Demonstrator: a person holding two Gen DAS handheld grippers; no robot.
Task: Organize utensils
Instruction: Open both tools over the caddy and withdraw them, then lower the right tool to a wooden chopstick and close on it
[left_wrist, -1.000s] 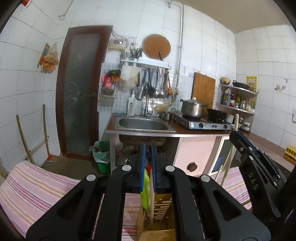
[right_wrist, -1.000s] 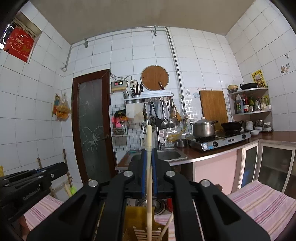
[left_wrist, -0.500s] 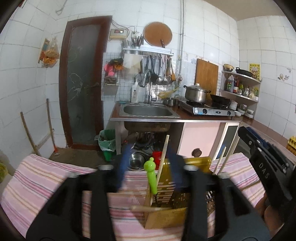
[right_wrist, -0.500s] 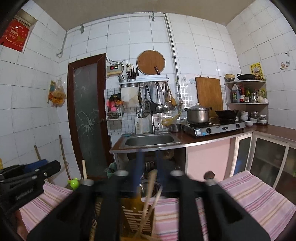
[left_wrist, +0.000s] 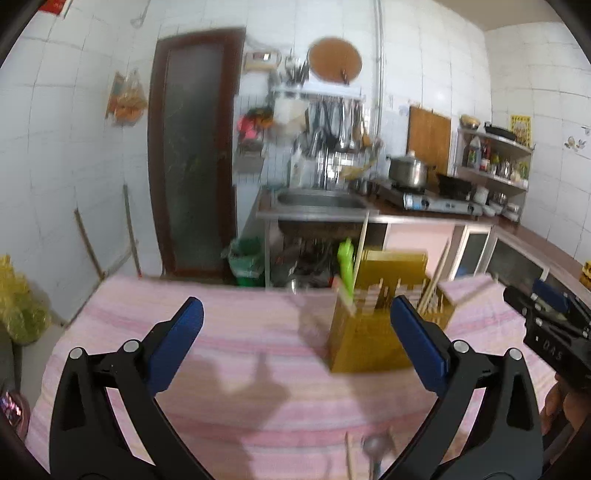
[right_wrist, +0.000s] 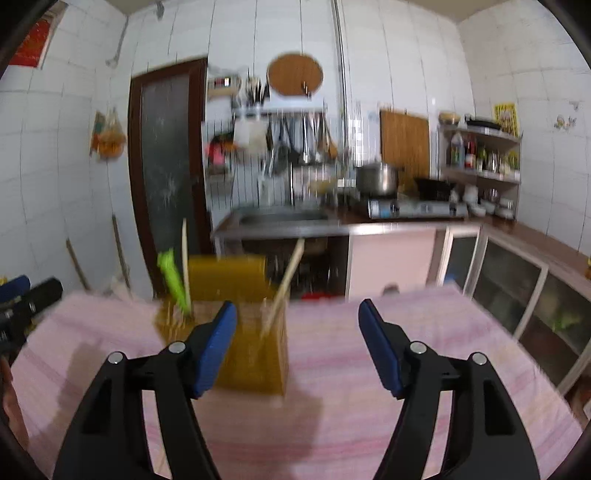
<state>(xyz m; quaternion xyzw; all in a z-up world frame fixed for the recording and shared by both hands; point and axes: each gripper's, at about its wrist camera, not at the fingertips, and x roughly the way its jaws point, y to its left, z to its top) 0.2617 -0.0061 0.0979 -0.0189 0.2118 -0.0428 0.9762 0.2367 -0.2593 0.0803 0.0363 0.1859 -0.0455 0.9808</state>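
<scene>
Yellow holder (left_wrist: 373, 339): one green utensil (left_wrist: 346, 269), three chopsticks (left_wrist: 360, 251).

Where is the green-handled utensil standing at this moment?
The green-handled utensil stands in the left end of the yellow holder on the pink striped cloth, beside an upright chopstick. The right wrist view shows it left of centre.

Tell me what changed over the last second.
Both grippers let go: the left gripper released the green utensil, the right gripper a chopstick. Their jaws have just been opening, empty, and both pulled back. The yellow holder stayed on the striped cloth.
</scene>
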